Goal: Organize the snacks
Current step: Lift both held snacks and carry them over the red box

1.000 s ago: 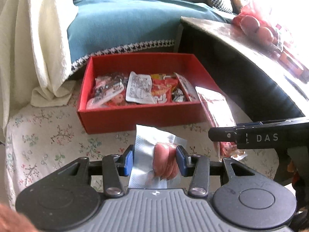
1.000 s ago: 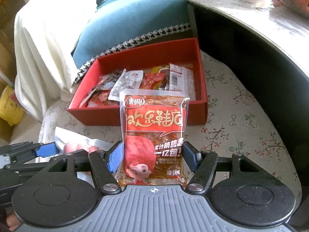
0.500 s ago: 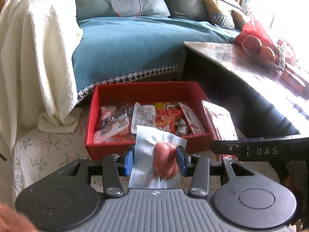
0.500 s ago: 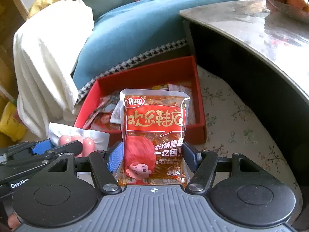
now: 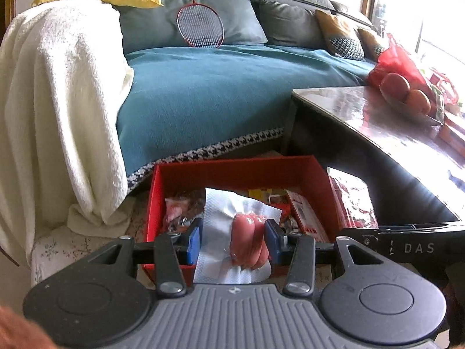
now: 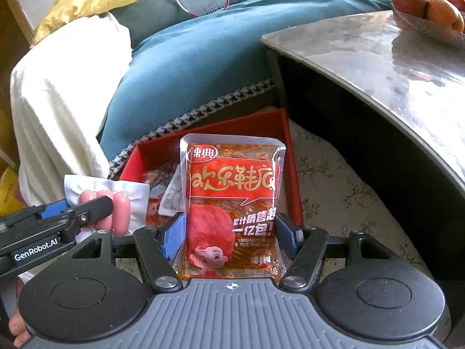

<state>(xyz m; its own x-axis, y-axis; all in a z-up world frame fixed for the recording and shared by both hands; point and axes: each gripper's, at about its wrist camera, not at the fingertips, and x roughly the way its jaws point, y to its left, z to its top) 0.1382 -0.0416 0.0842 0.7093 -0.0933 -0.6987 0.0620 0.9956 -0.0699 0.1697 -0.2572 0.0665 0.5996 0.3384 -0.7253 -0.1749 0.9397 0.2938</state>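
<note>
The left gripper (image 5: 234, 240) is closed on a clear sausage pack (image 5: 247, 242); its blue pads press the pack from both sides, and the pack hangs in front of the near wall of the red box (image 5: 232, 171). The right gripper (image 6: 231, 231) is clamped on a red spicy snack bag (image 6: 232, 203), which stands upright between the blue pads and hides much of the box behind it.

The left wrist view shows the inside of the box well: several small packets (image 5: 290, 209) lie on its bottom. It also shows only the back edge of the snack bag, at the right beside the box. The printed front of the bag, with a cartoon face, is visible only in the right wrist view. That view also shows the left gripper from the side, with three pink sausages in the pack.

The box sits on a floral cloth (image 6: 334, 180), between the sofa with a teal blanket (image 5: 218, 87) and a dark table (image 6: 377, 67).
</note>
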